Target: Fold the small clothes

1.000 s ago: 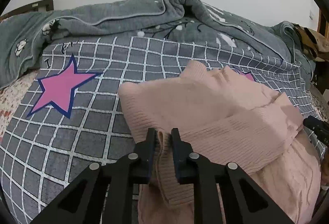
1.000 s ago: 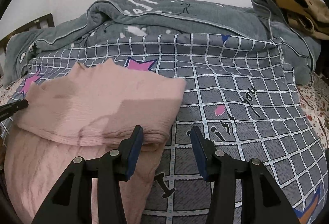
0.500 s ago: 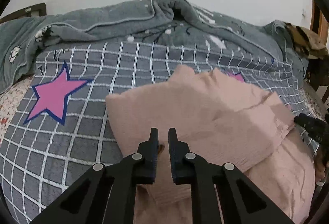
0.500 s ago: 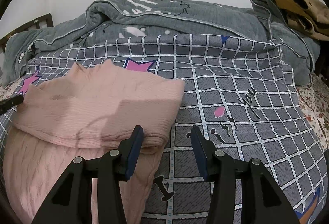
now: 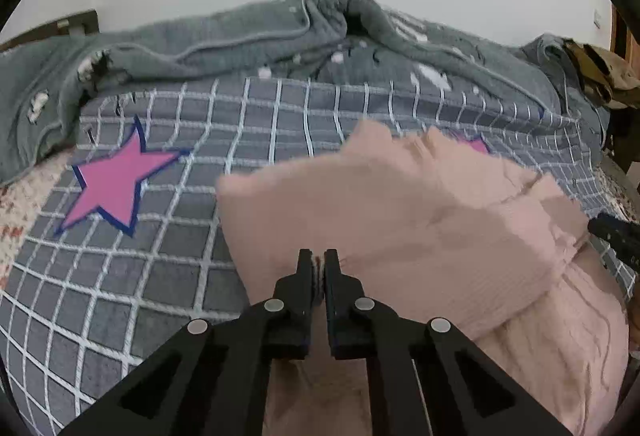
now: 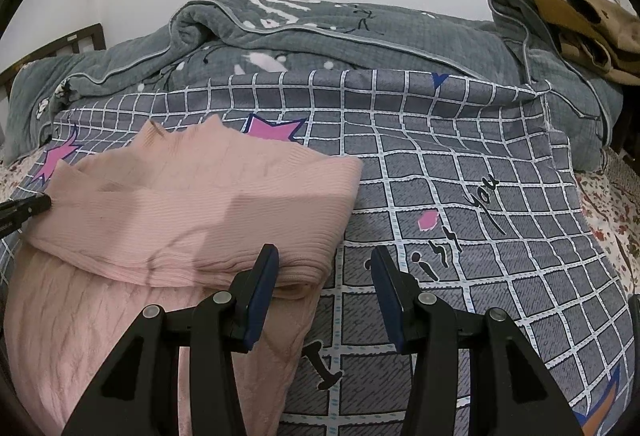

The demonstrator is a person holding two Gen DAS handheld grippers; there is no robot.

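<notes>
White wall behind; bed [image 6: 460, 204] under grey checked cover with pink stars, grey blanket [image 6: 360, 36] bunched along far edge. Pink sweater [image 6: 208, 204] lies toward the bed's near left side, top part folded over the body. Left gripper [image 5: 319, 268] clenched on a pinch of its knit. Right gripper [image 6: 324, 276] released, straddling the folded corner. Soft, light, stretchy; likely sags, so grip ribbed edges.

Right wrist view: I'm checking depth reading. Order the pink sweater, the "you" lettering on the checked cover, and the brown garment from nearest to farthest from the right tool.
1. Pink sweater: its folded edge lies at the right tool's left finger.
2. "You" lettering: mid-cover, ahead and right.
3. Brown garment: far right corner, on the grey quilt.
</notes>
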